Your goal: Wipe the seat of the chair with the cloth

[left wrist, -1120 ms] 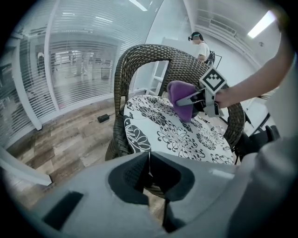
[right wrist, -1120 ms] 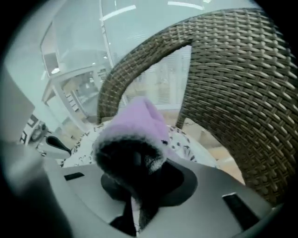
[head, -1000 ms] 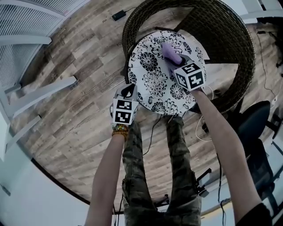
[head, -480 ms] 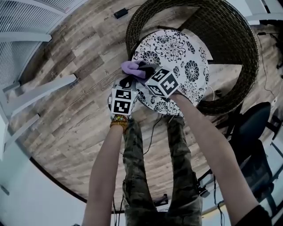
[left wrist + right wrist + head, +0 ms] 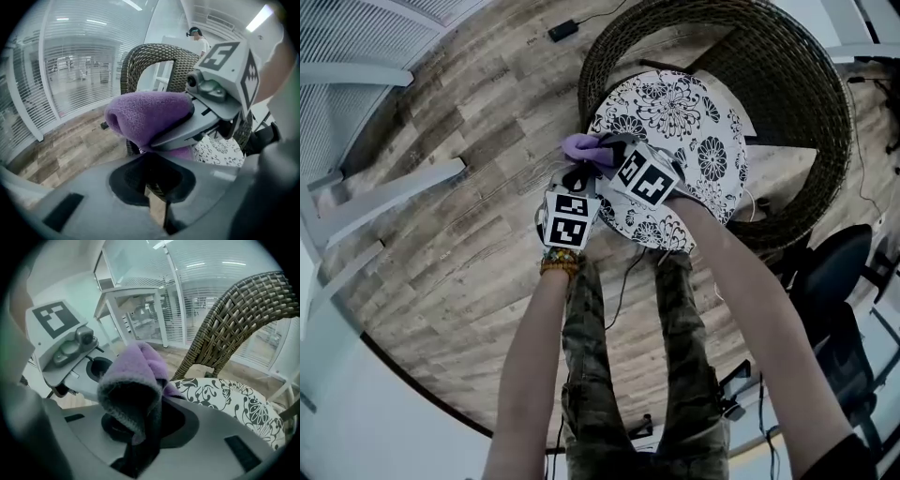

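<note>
A wicker chair (image 5: 806,84) holds a round floral seat cushion (image 5: 684,122). My right gripper (image 5: 602,157) is shut on a bunched purple cloth (image 5: 581,145) at the cushion's near-left edge. In the right gripper view the cloth (image 5: 136,376) fills the jaws of the right gripper (image 5: 140,416), with the seat (image 5: 234,399) just beyond. My left gripper (image 5: 572,180) sits beside the seat edge, right next to the cloth, jaws shut on nothing. In the left gripper view the cloth (image 5: 150,117) and the right gripper (image 5: 220,89) sit just above the left gripper (image 5: 151,159).
Wood-plank floor surrounds the chair. White furniture legs (image 5: 384,197) stand at the left. A black office chair (image 5: 834,272) and cables lie at the right, a black adapter (image 5: 562,30) behind the chair. A person (image 5: 199,42) stands far behind the chair.
My right gripper has dragged the cloth from the far middle of the seat to its near-left edge, ending beside the left gripper. The left gripper has barely moved.
</note>
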Available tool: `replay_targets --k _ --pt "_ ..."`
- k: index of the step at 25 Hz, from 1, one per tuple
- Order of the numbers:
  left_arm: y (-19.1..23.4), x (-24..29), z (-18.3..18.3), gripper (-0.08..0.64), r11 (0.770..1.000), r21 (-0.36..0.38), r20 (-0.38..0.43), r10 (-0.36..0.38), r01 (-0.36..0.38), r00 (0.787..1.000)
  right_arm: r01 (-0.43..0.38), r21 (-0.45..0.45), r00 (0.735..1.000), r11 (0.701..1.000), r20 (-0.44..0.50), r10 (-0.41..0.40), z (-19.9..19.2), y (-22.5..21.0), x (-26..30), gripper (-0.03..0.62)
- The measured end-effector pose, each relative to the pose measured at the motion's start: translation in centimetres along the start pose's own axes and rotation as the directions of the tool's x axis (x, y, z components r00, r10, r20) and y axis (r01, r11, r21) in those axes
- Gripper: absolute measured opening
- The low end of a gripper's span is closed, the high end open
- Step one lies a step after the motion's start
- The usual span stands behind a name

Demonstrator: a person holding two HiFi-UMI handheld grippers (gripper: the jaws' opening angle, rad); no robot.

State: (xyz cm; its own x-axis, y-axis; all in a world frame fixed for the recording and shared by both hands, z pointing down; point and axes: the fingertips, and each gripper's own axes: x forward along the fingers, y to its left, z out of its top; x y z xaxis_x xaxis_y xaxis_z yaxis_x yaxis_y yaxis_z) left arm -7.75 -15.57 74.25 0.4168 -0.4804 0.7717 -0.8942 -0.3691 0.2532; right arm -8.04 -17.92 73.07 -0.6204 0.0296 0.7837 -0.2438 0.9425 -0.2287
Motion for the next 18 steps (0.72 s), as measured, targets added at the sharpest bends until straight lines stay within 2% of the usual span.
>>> replay_targets --k 6,11,18 --pt "0.1 0.1 0.0 0.018 1.0 -0.02 0.006 0.006 -0.006 1.0 -0.009 -0.012 1.0 1.0 0.002 0.009 -0.1 -1.6 -0.2 0.084" --pt "0.3 -0.2 -0.2 0.018 0.997 -0.067 -0.007 0.041 -0.041 0.999 0.026 0.036 1.0 0.999 -0.007 -0.026 -0.8 -4.3 -0.9 0.087" --pt "0.1 -0.1 -0.5 0.018 0.998 -0.049 -0.02 0.045 -0.046 0.999 0.077 0.068 0.997 0.995 -0.019 -0.076 -2.1 -7.4 -2.0 0.086"
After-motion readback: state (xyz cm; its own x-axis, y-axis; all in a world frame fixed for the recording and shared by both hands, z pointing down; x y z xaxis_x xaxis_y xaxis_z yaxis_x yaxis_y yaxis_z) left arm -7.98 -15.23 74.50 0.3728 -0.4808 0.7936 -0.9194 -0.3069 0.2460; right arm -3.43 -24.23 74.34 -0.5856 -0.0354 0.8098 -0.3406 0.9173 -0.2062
